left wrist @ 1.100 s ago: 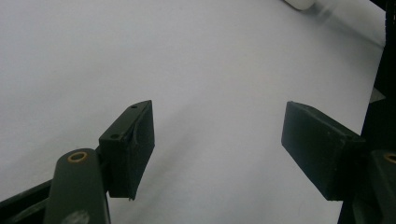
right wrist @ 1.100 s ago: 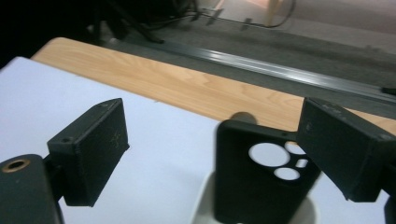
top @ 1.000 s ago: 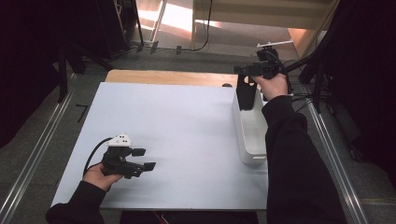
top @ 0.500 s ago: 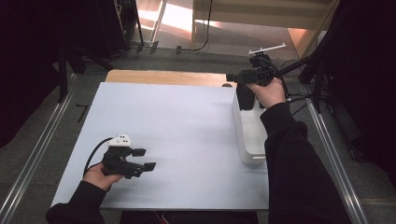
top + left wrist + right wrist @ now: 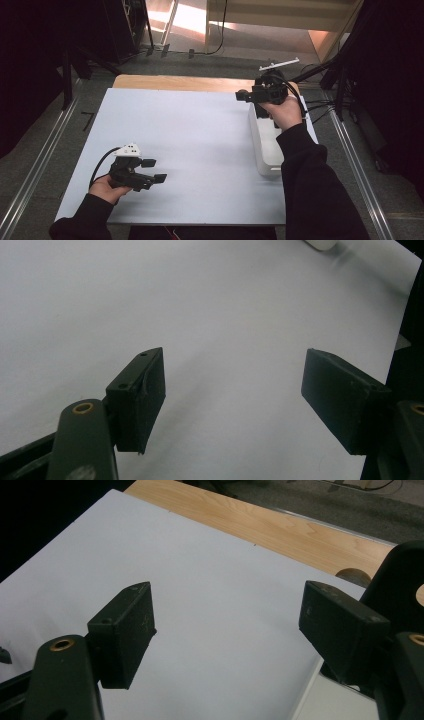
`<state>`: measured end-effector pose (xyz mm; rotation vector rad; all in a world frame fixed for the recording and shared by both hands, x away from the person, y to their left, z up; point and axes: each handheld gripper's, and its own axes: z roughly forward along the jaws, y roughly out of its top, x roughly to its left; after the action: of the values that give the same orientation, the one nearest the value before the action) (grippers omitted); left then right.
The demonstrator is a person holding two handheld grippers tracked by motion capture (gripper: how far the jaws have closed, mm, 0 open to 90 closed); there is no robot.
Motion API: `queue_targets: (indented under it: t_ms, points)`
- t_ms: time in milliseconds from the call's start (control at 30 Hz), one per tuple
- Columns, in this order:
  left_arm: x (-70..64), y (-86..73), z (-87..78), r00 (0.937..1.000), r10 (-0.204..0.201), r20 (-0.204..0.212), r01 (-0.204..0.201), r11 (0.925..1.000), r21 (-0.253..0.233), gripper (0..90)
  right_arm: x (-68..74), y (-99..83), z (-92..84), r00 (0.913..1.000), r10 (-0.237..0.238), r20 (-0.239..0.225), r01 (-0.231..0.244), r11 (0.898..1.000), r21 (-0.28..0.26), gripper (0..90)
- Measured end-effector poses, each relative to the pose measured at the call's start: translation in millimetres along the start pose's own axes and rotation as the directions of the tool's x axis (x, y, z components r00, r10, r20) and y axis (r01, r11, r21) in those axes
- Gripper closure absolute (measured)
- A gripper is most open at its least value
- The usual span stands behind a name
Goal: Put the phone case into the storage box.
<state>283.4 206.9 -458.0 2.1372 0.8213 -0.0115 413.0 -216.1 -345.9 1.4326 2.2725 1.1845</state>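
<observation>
My left gripper (image 5: 156,170) rests low over the near left part of the white sheet (image 5: 200,130), pointing right. Its jaws stand open with nothing between them, as the left gripper view (image 5: 232,390) shows over bare sheet. My right gripper (image 5: 245,97) is held above the far end of a long white box (image 5: 265,150) at the sheet's right side, pointing left. Its jaws have just been closing a little, and they stand open with nothing between them (image 5: 227,615). The box's near corner (image 5: 335,700) lies under the right jaw.
A wooden board (image 5: 175,82) runs along the far edge of the sheet (image 5: 200,580), also seen beyond the jaws (image 5: 280,525). A small round brown thing (image 5: 352,575) sits at the sheet's far right edge. Metal rails flank the table. Cables trail behind the right hand.
The right hand has carried its gripper leftward and slightly nearer, from the far right corner to over the box's far end. The left gripper has not moved.
</observation>
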Motion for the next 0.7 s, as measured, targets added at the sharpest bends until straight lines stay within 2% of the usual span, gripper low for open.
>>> queue_targets:
  t_ms: [200, 400, 700]
  points:
    - [0.0, 0.1, -0.1, 1.0, 0.0, 0.001, 0.0, 1.0, -0.001, 25.2, 5.7, -8.2, -4.7, 0.9996, -0.003, -0.03, 0.003, 1.0, -0.003, 20.8]
    - [0.6, 0.2, -0.6, 1.0, 0.001, 0.004, -0.001, 1.0, -0.001, 25.2, 13.4, -17.8, -10.2, 0.9991, -0.028, -0.033, 0.028, 1.0, -0.004, 20.8]
    - [0.6, 0.2, -1.0, 1.0, 0.002, 0.004, -0.002, 1.0, -0.001, 25.2, 26.7, -34.8, -11.3, 0.9962, -0.042, -0.077, 0.043, 0.999, 0.008, 20.8]
